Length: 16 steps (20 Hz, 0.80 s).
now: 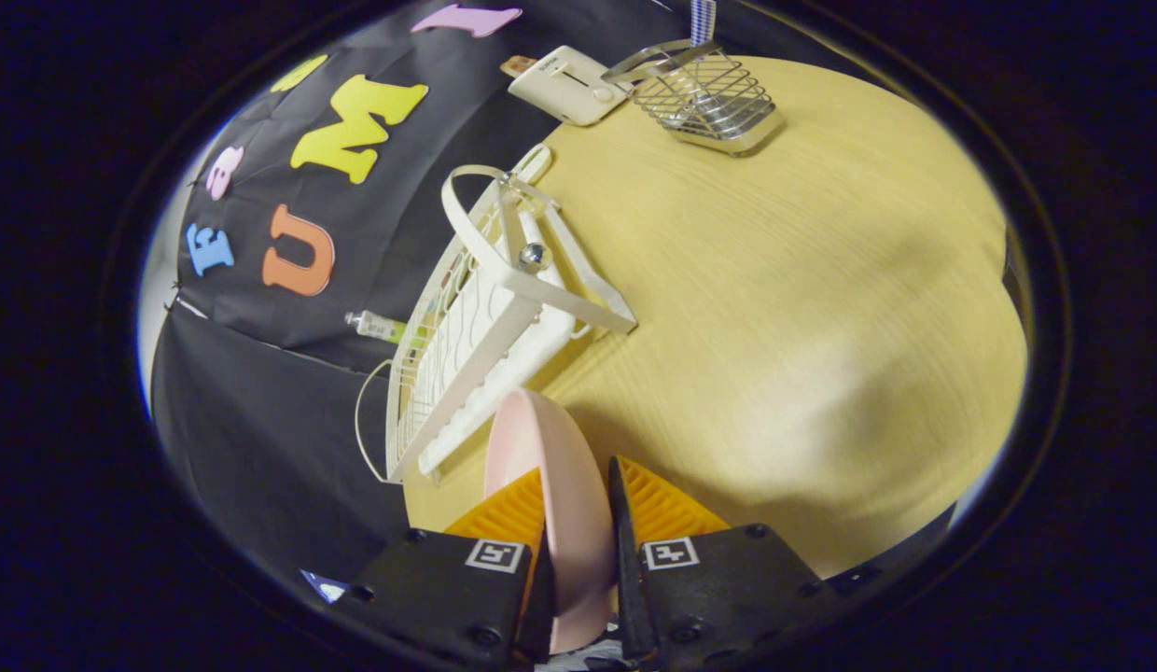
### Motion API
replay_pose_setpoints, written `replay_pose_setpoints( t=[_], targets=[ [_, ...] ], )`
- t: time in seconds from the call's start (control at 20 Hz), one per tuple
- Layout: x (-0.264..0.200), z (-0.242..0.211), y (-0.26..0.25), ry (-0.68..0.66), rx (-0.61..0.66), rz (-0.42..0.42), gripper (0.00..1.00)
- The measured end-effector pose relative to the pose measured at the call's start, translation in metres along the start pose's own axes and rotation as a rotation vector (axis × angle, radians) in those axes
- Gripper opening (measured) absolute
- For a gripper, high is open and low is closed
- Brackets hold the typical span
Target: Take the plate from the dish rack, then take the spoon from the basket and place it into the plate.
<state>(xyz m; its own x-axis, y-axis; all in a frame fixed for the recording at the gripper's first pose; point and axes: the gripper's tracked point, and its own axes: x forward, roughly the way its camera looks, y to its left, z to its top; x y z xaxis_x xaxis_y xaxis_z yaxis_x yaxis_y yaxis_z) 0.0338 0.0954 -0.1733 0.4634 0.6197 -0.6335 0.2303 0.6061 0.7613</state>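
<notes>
The gripper (578,509) is clamped on the pink plate (550,485) — both orange fingers (508,513) press its faces, and it stands on edge between them, clear of the white dish rack (485,327) just ahead. Open wooden table (774,308) lies beyond. Far across it stands the wire basket (714,98) — a blue-checked handle pokes out — beside a white box (569,84).

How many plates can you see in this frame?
1. The pink plate stands on edge, clamped between the gripper fingers, beside the white dish rack. The rack's slots look empty, though partly hidden.
</notes>
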Motion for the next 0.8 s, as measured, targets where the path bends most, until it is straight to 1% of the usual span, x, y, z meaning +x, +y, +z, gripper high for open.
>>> replay_pose_setpoints(
  t=[0.15,0.3,0.4,0.45,0.5,0.6,0.7,0.75,0.8],
  targets=[
    [0.001,0.005,0.0,-0.008,-0.019,-0.005,0.36],
    [-0.003,0.013,-0.001,-0.023,-0.025,-0.01,0.45],
    [-0.005,0.016,-0.002,-0.035,-0.035,-0.008,0.49],
    [-0.007,0.017,-0.003,-0.039,-0.047,-0.009,0.49],
    [-0.01,0.017,-0.003,-0.051,-0.071,-0.012,0.49],
    [-0.02,0.021,-0.003,-0.104,-0.166,-0.026,0.55],
    [-0.037,0.032,-0.002,-0.194,-0.285,-0.046,0.67],
    [-0.047,0.04,-0.002,-0.252,-0.345,-0.068,0.77],
    [-0.059,0.048,-0.004,-0.313,-0.404,-0.089,0.83]
  ],
)
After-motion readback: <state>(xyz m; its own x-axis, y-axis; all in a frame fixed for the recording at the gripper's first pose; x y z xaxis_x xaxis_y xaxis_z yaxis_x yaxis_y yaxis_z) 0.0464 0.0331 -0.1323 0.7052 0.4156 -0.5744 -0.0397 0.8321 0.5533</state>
